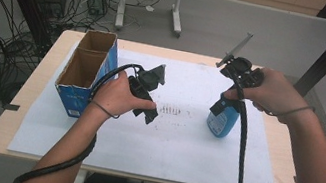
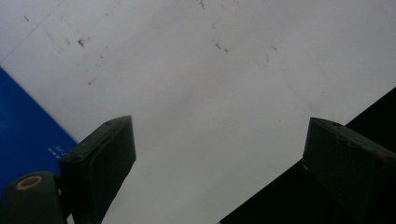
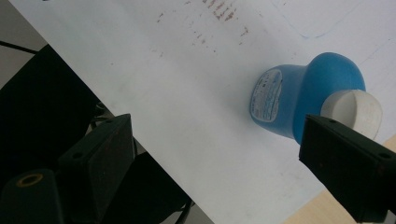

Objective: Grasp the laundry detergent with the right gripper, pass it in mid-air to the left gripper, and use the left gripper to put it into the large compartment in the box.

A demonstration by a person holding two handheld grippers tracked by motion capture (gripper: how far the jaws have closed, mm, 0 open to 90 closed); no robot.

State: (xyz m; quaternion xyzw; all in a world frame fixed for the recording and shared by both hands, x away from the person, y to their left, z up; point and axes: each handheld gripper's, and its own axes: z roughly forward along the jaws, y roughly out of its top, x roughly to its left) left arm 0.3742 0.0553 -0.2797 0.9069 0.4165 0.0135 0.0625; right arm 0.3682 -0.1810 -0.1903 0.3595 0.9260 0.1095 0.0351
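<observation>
The table carries a white sheet. An open-topped box stands at its left edge. The blue bottle stands upright near the right edge, under the right gripper, whose jaws are wide and empty, likely lining up a grasp. The left gripper hovers, also wide and empty.

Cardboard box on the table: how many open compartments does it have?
2. The cardboard box stands at the left edge of the white sheet; one compartment is at its far end, the other nearer the person. Their floors are partly hidden.

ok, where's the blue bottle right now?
The blue bottle stands upright on the white sheet, right of centre in the high view, just below the right gripper and well apart from the cardboard box.
</observation>
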